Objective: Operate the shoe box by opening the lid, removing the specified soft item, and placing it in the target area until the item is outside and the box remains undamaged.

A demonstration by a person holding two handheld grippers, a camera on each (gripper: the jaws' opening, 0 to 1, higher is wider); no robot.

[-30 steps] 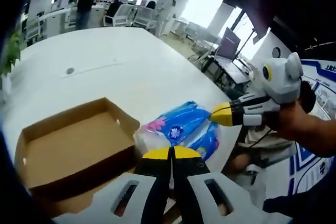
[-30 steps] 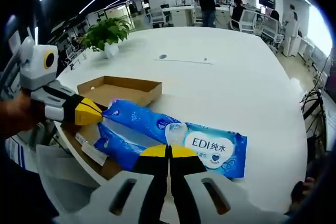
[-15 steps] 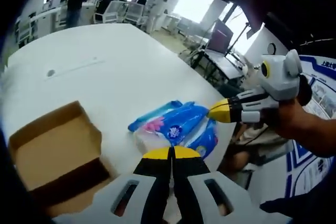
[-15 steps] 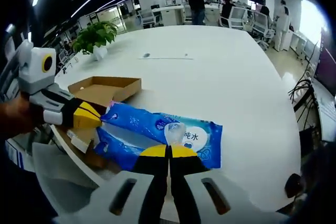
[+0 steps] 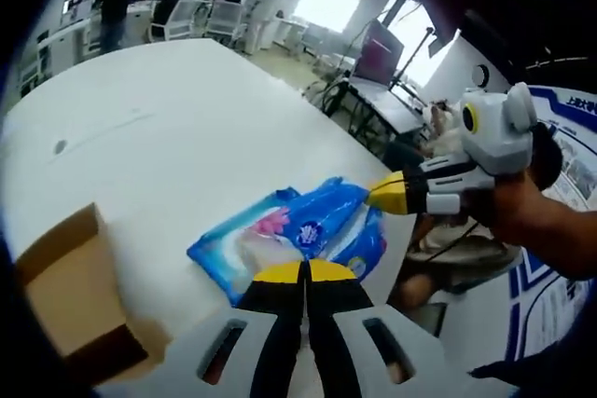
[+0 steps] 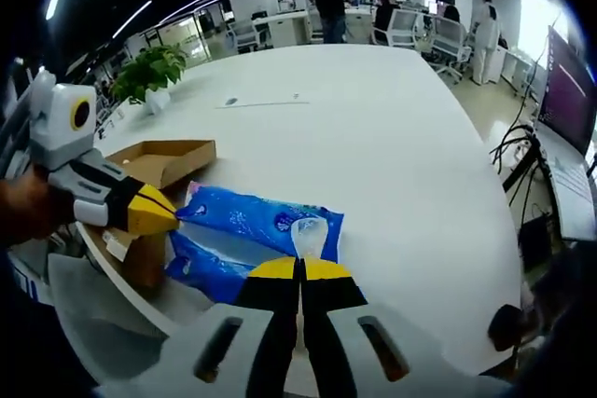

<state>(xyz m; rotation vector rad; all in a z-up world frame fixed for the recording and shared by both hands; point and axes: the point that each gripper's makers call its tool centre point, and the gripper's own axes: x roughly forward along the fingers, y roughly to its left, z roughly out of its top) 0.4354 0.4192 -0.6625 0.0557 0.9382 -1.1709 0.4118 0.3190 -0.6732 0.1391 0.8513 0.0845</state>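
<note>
One blue wipes pack (image 5: 297, 234) on white table (image 5: 177, 146), outside one brown shoe box (image 5: 65, 291) — box cut off by view edge. Left gripper (image 5: 304, 270) pinches one end of pack, jaws pressed together; right gripper (image 6: 299, 268) pinches other end. Second blue layer beneath pack — separate pack or fold, cannot tell. One potted plant (image 6: 151, 69), far table edge.

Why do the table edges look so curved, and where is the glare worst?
In the left gripper view the fisheye lens bows the glossy white table and the window beyond it is blown out to white; in the right gripper view the table curves likewise, ceiling light strips streak overhead, and the blue plastic wet-wipes pack stays sharp while distant desks go soft.
</note>
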